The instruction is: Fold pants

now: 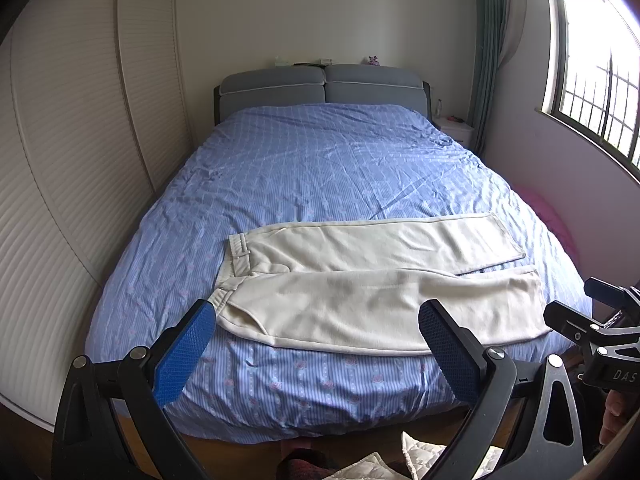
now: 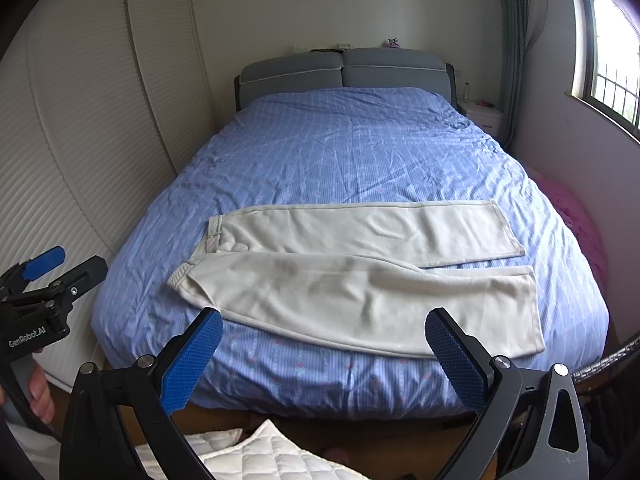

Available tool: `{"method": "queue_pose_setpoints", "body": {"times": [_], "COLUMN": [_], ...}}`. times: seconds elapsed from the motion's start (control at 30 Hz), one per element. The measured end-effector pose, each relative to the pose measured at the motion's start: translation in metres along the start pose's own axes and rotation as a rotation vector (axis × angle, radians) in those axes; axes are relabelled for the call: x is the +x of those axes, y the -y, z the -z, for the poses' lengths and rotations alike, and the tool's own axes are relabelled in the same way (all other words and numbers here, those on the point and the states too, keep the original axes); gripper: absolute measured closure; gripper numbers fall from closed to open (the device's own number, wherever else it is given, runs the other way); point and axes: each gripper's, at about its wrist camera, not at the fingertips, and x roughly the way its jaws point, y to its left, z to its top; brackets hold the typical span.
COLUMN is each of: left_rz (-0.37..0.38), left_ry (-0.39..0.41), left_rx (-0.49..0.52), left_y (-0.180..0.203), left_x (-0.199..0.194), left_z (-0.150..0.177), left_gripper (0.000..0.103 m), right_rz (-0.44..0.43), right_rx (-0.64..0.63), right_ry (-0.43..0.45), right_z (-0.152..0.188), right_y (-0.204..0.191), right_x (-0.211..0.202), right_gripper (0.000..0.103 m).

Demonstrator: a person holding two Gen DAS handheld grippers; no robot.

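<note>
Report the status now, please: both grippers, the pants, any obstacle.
Left gripper open, right gripper open, both short of the bed, holding nothing. Cream pants flat on blue bedspread, legs apart, unfolded. Nothing on the pants.

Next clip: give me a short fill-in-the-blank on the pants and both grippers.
The cream pants lie flat on the ____ bedspread.
Their waistband points toward the ____ side of the picture.
Both the left gripper and the right gripper are ____ and hold nothing.

Missing words: blue; left; open
</note>
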Motion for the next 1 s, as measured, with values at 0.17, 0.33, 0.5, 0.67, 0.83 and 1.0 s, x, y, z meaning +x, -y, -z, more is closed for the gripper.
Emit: {"method": "queue_pose_setpoints", "body": {"times": [0.17,0.33,0.5,0.67,0.83,1.0], "left_rz": [-0.001,-0.002,-0.002,-0.002,-0.001,-0.002], "left_ry": [0.001,0.01,0.011,0.011,0.012,0.009], "left_rx": [0.002,0.004,0.003,0.004,0.002,0.001], "left_y": [0.0003,-0.0008,-0.0018,-0.0019,-0.0024,-0.0013], "left_x": [-0.0005,-0.0005,-0.0001,0.0003,0.0006,0.0002], "left_z": [-0.0009,-0.0057,-0.0065,-0.0075,-0.0079,-0.007], "left_gripper": [0.0,0.0,0.0,0.0,0.0,0.0], "right_rz": [0.001,0.0,0.0,-0.002,-0.003,-0.003], "right_rx": [0.0,-0.001,-0.001,0.0,0.0,-0.002], "right_ry": [0.002,0.004,0.004,0.003,0.001,-0.002], "right_z": [-0.0004,-0.0009,-0.0011,-0.0018,-0.0023,-0.0013], "right_y": [0.0002,-0.0004,-0.0012,-0.0025,-0.0033,-0.0031], "right_x": [0.0001,0.0009,0.0008,0.0023,0.0038,0.0043], "right_gripper": [0.0,0.0,0.0,0.0,0.0,0.0]}}
